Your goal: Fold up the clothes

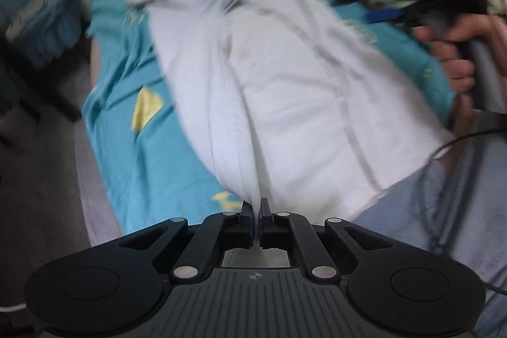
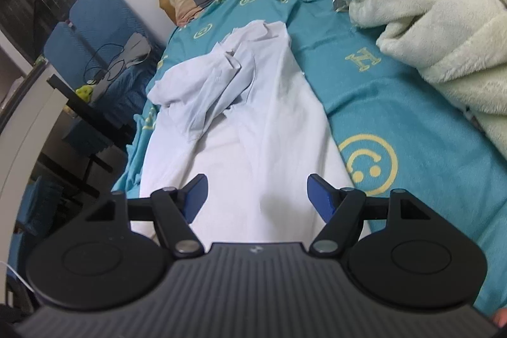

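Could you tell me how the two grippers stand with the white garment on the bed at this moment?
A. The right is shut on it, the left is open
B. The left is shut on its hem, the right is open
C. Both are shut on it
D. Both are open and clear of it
B: the left gripper is closed on a pinch of the white garment, while the right gripper is spread wide above it.
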`<act>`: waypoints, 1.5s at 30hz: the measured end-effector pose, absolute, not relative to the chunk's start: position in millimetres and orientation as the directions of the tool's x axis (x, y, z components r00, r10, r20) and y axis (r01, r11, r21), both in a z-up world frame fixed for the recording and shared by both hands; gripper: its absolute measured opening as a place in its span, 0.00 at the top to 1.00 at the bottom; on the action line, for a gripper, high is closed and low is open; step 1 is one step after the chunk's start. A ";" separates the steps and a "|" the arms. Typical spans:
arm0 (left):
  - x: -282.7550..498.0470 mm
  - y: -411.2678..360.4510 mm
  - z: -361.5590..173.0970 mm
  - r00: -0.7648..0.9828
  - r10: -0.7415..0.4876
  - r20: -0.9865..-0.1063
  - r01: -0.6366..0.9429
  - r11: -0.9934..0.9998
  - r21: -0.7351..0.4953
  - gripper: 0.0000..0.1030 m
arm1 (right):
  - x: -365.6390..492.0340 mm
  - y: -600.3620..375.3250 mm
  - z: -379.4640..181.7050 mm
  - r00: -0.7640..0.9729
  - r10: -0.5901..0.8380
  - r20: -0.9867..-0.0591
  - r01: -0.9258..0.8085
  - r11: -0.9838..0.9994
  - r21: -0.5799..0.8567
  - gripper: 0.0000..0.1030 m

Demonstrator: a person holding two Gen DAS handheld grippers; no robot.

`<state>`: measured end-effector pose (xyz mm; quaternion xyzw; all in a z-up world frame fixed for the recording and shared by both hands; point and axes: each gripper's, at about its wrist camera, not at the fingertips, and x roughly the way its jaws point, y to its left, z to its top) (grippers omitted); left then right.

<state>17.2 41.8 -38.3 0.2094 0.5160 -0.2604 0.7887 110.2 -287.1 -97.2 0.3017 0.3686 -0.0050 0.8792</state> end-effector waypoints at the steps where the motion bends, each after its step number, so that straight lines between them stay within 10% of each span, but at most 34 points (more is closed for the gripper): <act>1: 9.3 33.2 -37.1 0.333 -0.206 -0.920 0.631 0.774 0.055 0.97 | 110.5 -288.6 -99.2 0.727 0.234 -0.645 0.229 0.803 0.550 0.31; 17: 8.5 -27.1 -129.6 0.195 -0.303 -0.933 0.512 0.843 -0.167 0.93 | 120.9 -276.2 -98.9 0.724 0.381 -0.575 0.101 0.766 0.635 0.33; 27: 45.0 33.0 -107.2 0.394 -0.457 -0.798 0.320 0.882 -0.347 0.32 | 97.6 -312.2 -118.8 0.643 0.248 -0.724 0.325 0.768 0.552 0.32; 34: 84.6 51.7 -146.4 0.334 -0.319 -0.887 0.138 0.947 -0.289 0.30 | 95.0 -308.6 -142.7 0.515 0.203 -0.833 0.410 0.795 0.448 0.33; 45: 75.1 49.2 -158.0 0.226 -0.429 -0.875 0.230 0.896 -0.380 0.18 | 80.7 -298.1 -143.0 0.374 0.056 -0.926 0.518 0.815 0.258 0.30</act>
